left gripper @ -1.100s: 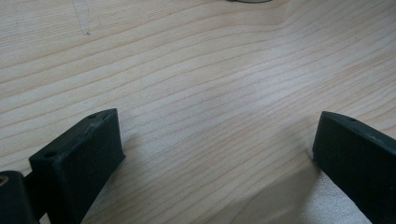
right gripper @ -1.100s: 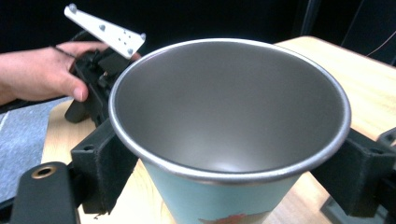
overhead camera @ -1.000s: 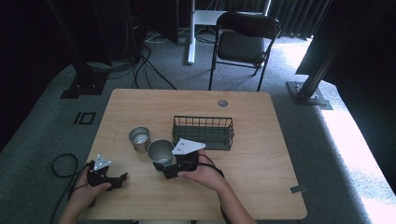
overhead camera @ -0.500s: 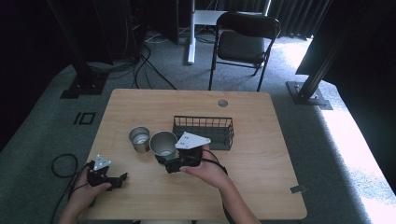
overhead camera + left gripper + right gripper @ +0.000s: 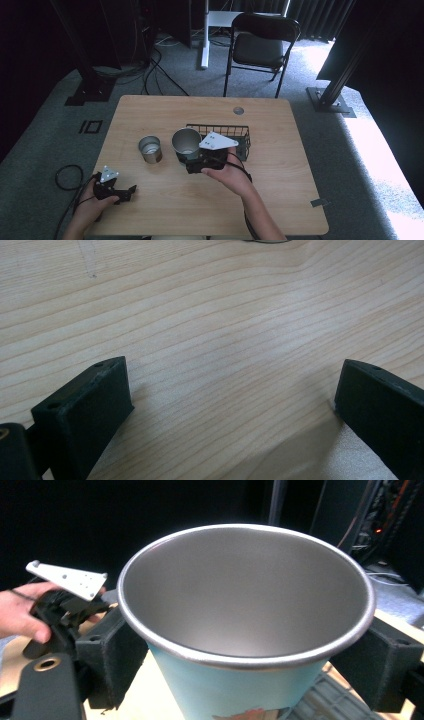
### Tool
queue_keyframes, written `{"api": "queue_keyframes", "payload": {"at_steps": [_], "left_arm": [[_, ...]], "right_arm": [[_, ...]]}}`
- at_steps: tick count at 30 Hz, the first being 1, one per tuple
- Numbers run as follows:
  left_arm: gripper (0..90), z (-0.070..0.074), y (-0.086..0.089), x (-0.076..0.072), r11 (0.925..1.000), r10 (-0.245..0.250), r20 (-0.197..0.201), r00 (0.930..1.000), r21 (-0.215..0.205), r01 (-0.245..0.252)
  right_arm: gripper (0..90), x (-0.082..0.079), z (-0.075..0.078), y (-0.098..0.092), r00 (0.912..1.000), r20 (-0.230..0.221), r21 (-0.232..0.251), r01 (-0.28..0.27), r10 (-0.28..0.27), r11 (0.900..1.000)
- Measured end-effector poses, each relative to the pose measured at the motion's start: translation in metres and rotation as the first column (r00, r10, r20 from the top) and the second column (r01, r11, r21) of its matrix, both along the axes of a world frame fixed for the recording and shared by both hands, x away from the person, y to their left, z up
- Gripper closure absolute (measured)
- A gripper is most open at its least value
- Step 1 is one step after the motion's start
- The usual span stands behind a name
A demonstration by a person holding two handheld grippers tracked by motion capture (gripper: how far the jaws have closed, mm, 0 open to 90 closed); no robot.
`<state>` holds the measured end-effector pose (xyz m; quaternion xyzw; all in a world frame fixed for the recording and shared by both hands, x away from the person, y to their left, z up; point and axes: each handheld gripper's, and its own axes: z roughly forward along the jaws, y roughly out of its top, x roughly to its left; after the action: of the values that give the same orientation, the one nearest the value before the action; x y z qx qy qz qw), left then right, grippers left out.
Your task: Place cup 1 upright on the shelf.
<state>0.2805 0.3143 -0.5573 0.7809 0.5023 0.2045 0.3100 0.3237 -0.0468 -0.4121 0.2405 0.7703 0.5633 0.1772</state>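
Since a second ago, the big shiny metal cup with light blue sides (image 5: 186,142) has gone up and toward the black wire basket (image 5: 240,136). The right gripper (image 5: 247,650) pinches it from both sides, off the wooden table (image 5: 280,165). The small metal cup (image 5: 150,149) sits at 9 o'clock from it. The left gripper (image 5: 116,188) rests spread wide, holding nothing. Smooth sides might slip if the squeeze loosens.

No text, brand, number or sign can be read anywhere. The pale blue cup (image 5: 235,630), at the centre of the right gripper view, carries a coloured printed patch at the bottom edge of the frame, but it is cut off and shows no legible letters.
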Motion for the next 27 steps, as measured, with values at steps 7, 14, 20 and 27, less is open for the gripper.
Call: {"api": "queue_keyframes", "payload": {"at_steps": [7,14,20,27], "left_arm": [[2.5,0.000,0.000,0.000,1.0000,0.000,0.000,1.0000,0.000,0.000],[2.5,0.000,0.000,0.000,1.0000,0.001,0.001,1.0000,-0.001,-0.001],[2.5,0.000,0.000,0.000,1.0000,0.000,0.000,1.0000,0.000,0.000],[2.5,0.000,0.000,0.000,1.0000,0.001,0.002,1.0000,-0.001,-0.001]], "right_arm": [[13.7,0.010,0.018,-0.018,0.9961,0.023,0.009,0.085,-0.086,0.996],[13.8,0.025,0.024,-0.037,0.9755,0.032,0.013,0.217,-0.218,0.976],[13.7,0.037,0.021,-0.050,0.9433,0.040,0.011,0.329,-0.329,0.944],[13.7,0.050,0.010,-0.064,0.8891,0.041,-0.012,0.457,-0.456,0.890]]}}
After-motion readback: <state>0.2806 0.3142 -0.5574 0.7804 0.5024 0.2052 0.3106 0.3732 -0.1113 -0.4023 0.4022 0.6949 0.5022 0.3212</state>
